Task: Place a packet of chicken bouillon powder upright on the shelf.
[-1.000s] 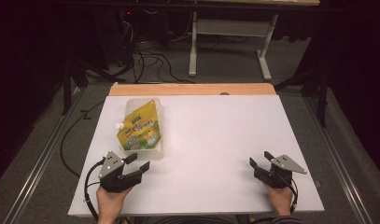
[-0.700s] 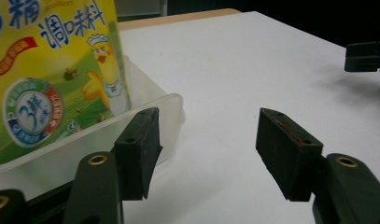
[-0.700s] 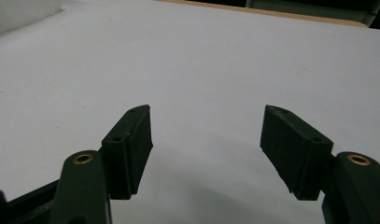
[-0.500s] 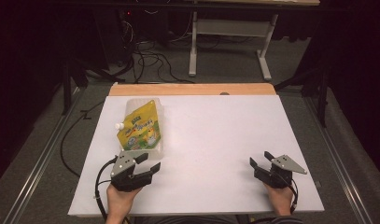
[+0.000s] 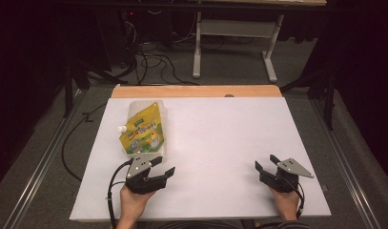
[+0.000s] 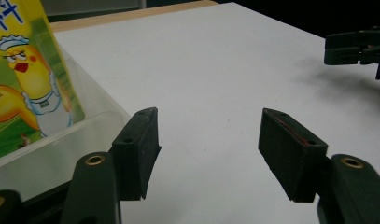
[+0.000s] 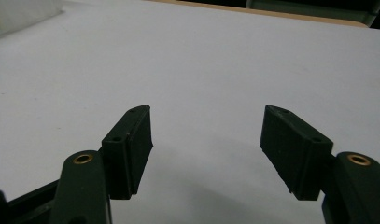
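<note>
The yellow pouch (image 5: 143, 128) lies flat on the white bench (image 5: 220, 143), in its far-left part, with its white screw cap (image 5: 120, 129) sticking out from its left edge. Its front bears a cartoon chick in an apron and blue lettering on a green and yellow ground; its near end is a clear, unprinted strip. In the left gripper view the pouch (image 6: 26, 88) sits at the left edge, its clear bottom strip just beside the left jaw.

The left claw (image 5: 164, 167) is just near of the pouch and a little to its right, held in the person's left hand (image 5: 133, 202), with a black cable looping off to the pouch's near left. Its jaws have just been opening and now stand wide, with nothing but bare bench between them; in its own view the left claw (image 6: 208, 149) has no pad on the pouch, though the left jaw stands very close to it.

The right claw (image 5: 266, 163) is well apart from the pouch, far to its right and nearer the person, close to the bench's near-right corner, held by the right hand (image 5: 286, 202). Its jaws gape wide too, and in its own view the right claw (image 7: 206, 149) has plain white bench between them. Beyond the pouch, the bench's far edge shows a wooden strip (image 5: 196, 90).
</note>
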### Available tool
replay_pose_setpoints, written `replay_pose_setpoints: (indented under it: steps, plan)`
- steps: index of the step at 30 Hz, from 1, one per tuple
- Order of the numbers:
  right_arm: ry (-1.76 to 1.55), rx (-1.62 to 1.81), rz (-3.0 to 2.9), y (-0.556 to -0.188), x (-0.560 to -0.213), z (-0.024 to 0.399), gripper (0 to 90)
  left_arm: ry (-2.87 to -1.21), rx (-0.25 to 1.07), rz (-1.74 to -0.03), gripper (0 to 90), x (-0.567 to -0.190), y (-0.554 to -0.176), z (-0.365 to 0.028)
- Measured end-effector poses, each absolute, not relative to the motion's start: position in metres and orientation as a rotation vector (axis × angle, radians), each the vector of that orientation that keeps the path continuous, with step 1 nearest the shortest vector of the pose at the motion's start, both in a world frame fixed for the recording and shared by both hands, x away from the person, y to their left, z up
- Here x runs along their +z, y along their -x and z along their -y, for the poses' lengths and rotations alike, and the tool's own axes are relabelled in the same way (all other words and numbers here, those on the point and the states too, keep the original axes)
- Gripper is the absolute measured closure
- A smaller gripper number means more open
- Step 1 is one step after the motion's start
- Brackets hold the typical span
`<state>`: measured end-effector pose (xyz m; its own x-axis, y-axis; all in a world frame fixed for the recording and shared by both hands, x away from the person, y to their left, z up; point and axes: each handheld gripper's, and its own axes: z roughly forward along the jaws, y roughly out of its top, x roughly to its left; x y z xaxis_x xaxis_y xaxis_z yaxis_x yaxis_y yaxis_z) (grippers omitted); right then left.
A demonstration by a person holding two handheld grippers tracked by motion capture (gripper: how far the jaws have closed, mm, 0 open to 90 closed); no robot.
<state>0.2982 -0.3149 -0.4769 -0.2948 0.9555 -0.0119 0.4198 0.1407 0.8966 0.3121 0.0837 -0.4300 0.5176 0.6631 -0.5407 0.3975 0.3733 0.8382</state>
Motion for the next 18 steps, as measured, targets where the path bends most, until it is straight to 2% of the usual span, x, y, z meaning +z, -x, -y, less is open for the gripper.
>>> replay_pose_setpoints:
  steps: [18]
  plan:
    - [-1.320,1.109,-1.810,-0.299,-0.477,0.315,34.5,-1.276,0.184,-1.050,38.0,-0.439,-0.319,-0.053]
